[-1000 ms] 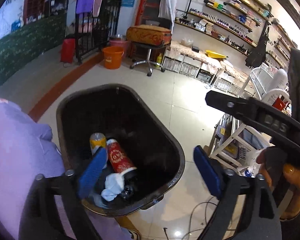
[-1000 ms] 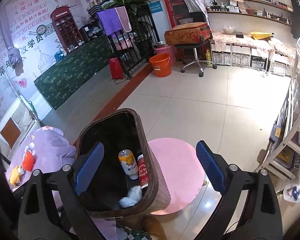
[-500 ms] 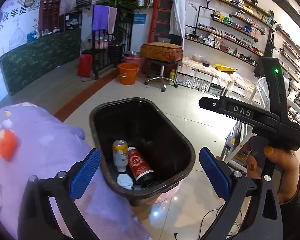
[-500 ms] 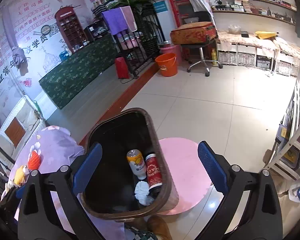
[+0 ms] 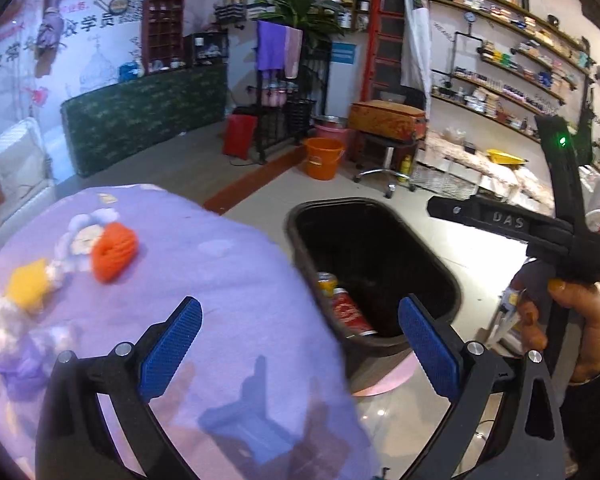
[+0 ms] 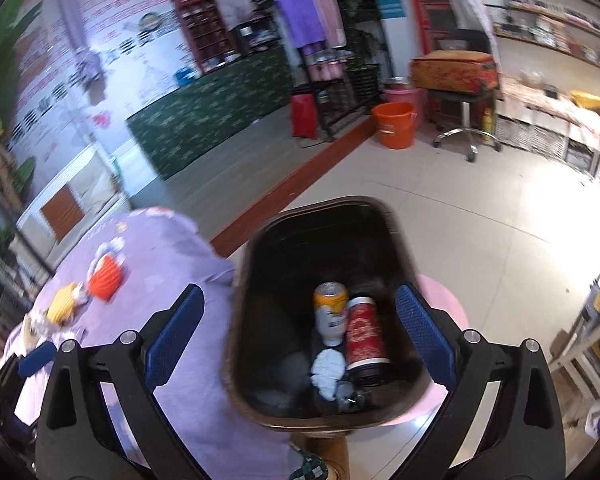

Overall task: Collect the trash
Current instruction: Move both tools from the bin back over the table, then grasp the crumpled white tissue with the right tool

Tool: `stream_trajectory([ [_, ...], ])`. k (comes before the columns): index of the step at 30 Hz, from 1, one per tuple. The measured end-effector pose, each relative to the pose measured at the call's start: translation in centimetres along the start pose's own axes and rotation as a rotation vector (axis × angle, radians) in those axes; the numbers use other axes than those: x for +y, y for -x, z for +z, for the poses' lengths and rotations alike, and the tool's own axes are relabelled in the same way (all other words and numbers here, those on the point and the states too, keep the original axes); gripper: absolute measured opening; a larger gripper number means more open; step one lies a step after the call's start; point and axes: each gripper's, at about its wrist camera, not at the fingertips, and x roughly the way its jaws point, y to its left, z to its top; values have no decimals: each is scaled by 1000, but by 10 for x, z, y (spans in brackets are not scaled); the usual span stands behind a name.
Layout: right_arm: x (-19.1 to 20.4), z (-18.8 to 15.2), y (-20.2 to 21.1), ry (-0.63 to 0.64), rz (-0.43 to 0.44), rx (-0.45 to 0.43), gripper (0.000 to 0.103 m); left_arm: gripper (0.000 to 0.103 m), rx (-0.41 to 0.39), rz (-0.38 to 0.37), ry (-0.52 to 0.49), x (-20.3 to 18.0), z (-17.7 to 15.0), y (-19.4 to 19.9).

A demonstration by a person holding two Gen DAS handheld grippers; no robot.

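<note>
Right wrist view: right claw gapes empty above dark bin, frame centre. Inside lie yellow can, red can, crumpled tissue. Cans probably light, stiff, slick: grip mid-body. Tissue soft. Left claw also wide, empty, over purple-covered bench, lower left. Bin rim touches bench; open floor upper right.
</note>
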Motion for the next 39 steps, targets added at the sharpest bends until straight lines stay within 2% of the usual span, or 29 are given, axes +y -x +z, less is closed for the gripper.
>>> stream_trajectory([
  [10,103,-23,-22,204,175,84,95,97,-6,188,203,83,-32,42],
  [15,158,-39,-27,329,262,116,95,97,-12,321,247,113,-49,67],
  [20,207,-55,-32,427,351,155,95,97,-3,401,323,150,-77,92],
  [31,301,-85,-47,613,475,244,95,97,34,524,451,212,-118,125],
  [36,341,-102,-54,758,511,272,95,97,31,541,487,227,-128,136],
  [39,356,-100,-61,765,513,273,91,97,34,551,494,232,-130,139],
])
